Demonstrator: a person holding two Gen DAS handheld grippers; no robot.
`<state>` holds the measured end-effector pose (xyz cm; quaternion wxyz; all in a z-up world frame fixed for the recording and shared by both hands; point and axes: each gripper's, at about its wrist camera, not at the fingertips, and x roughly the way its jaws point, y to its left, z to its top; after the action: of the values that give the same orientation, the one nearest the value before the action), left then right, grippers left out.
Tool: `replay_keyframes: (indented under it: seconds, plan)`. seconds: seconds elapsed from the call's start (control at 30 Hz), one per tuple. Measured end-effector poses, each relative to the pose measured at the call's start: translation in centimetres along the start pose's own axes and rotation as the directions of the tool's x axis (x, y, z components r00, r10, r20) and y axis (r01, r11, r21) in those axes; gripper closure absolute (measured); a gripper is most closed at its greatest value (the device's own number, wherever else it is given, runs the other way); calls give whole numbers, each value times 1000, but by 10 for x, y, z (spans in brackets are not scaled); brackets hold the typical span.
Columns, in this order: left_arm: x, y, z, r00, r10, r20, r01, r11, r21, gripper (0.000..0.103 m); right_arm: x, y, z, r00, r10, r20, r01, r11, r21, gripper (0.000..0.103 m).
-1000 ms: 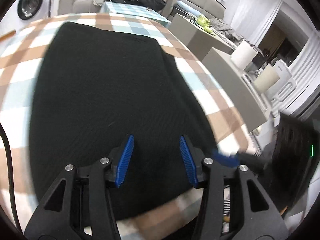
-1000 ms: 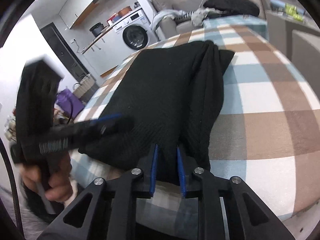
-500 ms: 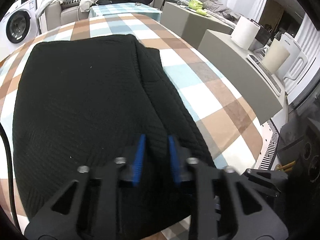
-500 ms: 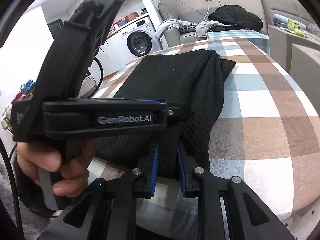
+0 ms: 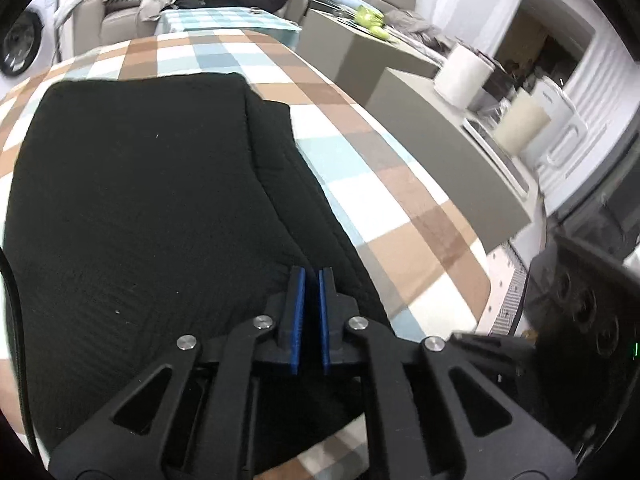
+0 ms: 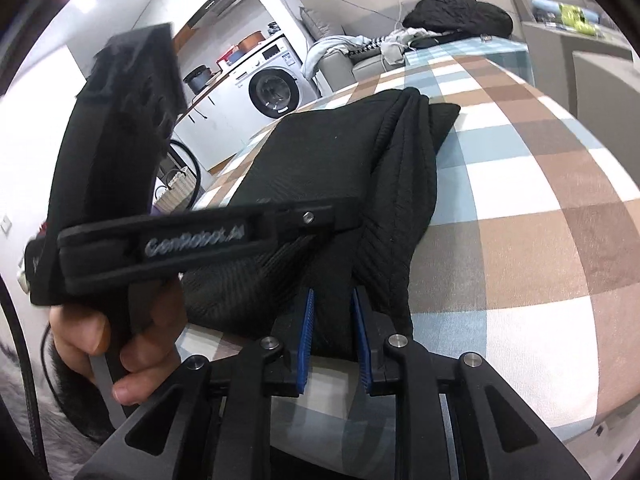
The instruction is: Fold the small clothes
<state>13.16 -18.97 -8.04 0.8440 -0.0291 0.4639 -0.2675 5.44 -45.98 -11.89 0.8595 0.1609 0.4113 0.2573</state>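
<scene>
Black knit garment (image 5: 132, 208) lay on the checked tablecloth (image 5: 400, 200), left gripper (image 5: 311, 280) and right gripper (image 6: 332, 300) both pinching its near edge.

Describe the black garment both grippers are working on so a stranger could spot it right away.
Find the big table under the checked cloth of brown, blue and white squares. The garment is the flat black ribbed knit on it. The other dark clothes lie heaped on the sofa behind; only this one lies on the table.
</scene>
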Motion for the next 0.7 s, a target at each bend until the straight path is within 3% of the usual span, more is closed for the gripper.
replay_keyframes:
  seconds: [0.03, 0.1, 0.17, 0.23, 0.3, 0.37, 0.4, 0.5, 0.53, 0.63, 0.7]
  plan:
    - [-3, -1, -2, 1000, -2, 4, 2, 1000, 6, 92, 0, -3, 1, 1000, 13, -3, -13, 1000, 25, 83]
    - [-13, 2, -5, 1000, -11, 21, 11, 1000, 3, 69, 2, -8, 4, 999, 37, -4, -36, 998, 59, 83]
    - [-25, 7, -9, 999, -5, 53, 5, 1000, -7, 59, 6, -11, 8, 999, 51, -1, -50, 996, 72, 83]
    - [-36, 14, -16, 997, 9, 78, -9, 1000, -11, 58, 9, -12, 12, 999, 52, 7, -53, 995, 82, 87]
    - [-43, 24, -24, 997, 28, 78, -26, 999, -31, 58, 11, -13, 17, 998, 60, -1, -59, 993, 102, 97]
    - [-46, 32, -32, 997, 43, 71, -40, 998, -40, 58, -1, -10, 24, 992, 116, 57, -122, 987, 107, 98]
    - [-46, 35, -37, 996, 62, 61, -60, 998, -33, 58, -3, -8, 26, 992, 109, 58, -115, 988, 99, 98]
    - [-40, 42, -53, 993, 118, 23, -118, 993, -8, 58, 11, -13, 25, 999, 0, -51, 6, 995, 104, 98]
    - [-38, 43, -56, 992, 122, 14, -122, 992, -6, 58, 13, -13, 23, 998, 2, -66, 5, 996, 94, 98]
    - [-40, 46, -65, 992, 122, 16, -122, 992, 2, 58, 3, -16, 26, 997, 29, -66, -21, 993, 113, 94]
    - [-41, 46, -65, 992, 128, 18, -129, 992, 4, 58, -9, -21, 31, 1000, 8, -12, -7, 991, 136, 87]
